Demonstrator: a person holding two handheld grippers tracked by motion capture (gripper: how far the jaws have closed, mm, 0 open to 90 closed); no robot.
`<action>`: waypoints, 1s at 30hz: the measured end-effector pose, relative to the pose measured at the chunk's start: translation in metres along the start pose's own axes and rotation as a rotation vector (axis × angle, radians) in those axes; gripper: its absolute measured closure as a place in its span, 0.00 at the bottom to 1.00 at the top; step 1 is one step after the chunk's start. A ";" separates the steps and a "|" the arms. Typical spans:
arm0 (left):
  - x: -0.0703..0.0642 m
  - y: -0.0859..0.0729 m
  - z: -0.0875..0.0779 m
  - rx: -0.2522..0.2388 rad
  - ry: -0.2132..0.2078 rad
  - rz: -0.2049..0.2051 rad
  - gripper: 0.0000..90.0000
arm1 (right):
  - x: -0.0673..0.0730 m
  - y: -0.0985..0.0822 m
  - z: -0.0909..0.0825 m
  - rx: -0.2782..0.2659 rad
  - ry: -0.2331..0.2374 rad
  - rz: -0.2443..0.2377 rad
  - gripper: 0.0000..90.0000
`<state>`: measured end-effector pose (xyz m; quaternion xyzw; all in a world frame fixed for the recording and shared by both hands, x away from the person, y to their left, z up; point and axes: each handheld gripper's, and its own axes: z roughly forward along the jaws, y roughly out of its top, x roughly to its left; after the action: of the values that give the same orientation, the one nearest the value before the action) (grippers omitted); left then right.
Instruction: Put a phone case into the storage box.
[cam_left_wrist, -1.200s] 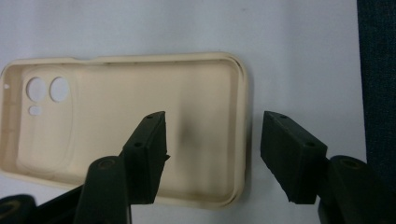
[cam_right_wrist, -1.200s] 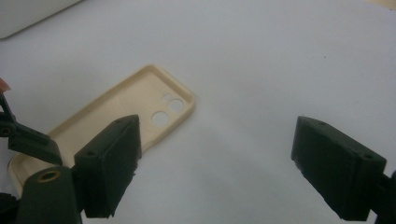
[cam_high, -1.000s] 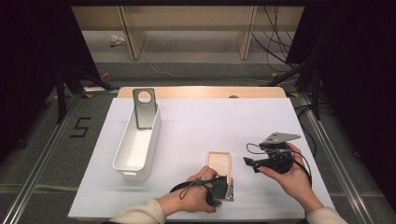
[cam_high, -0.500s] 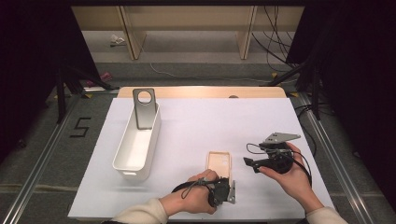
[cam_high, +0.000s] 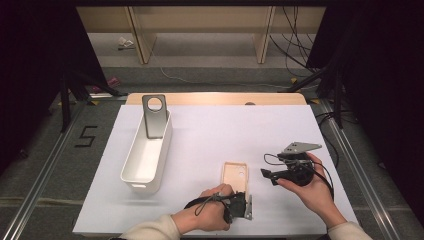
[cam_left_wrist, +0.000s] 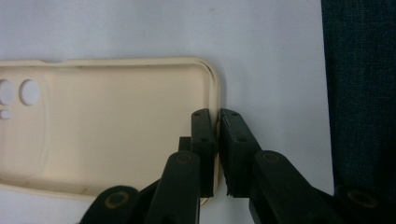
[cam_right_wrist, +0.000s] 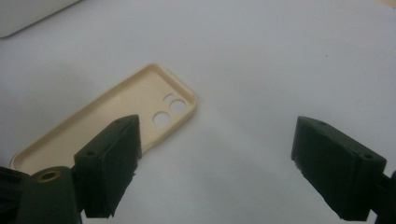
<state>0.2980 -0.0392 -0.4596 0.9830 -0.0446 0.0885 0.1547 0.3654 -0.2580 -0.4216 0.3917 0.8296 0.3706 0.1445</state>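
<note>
Your left gripper (cam_left_wrist: 217, 154) has just been closing and now pinches the bottom rim of the cream phone case (cam_left_wrist: 116, 130), which lies open side up on the white table cover (cam_high: 210, 145), near its front edge. The case looks light and probably flexible, so that thin wall may bend; lift gently. Your right gripper (cam_right_wrist: 215, 163) hangs beside it, jaws wide and empty. The left gripper view shows the rim between the pads; the high view adds the white bin (cam_high: 145, 155) well left

phone case (cam_high: 235, 176) right of bin (cam_high: 146, 152) — both on table (cam_high: 215, 130)
</note>
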 end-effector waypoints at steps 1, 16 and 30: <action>0.000 0.000 0.000 0.000 -0.002 -0.001 0.92 | 0.000 0.000 0.000 0.000 0.000 0.000 0.19; 0.001 -0.001 -0.001 -0.006 -0.005 -0.016 0.97 | 0.000 0.000 0.000 -0.001 -0.001 0.002 0.19; 0.001 -0.006 -0.011 -0.009 0.049 0.004 0.97 | 0.003 0.002 0.004 0.014 0.027 0.025 0.21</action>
<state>0.2979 -0.0307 -0.4513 0.9797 -0.0430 0.1129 0.1600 0.3670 -0.2530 -0.4231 0.3979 0.8291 0.3720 0.1258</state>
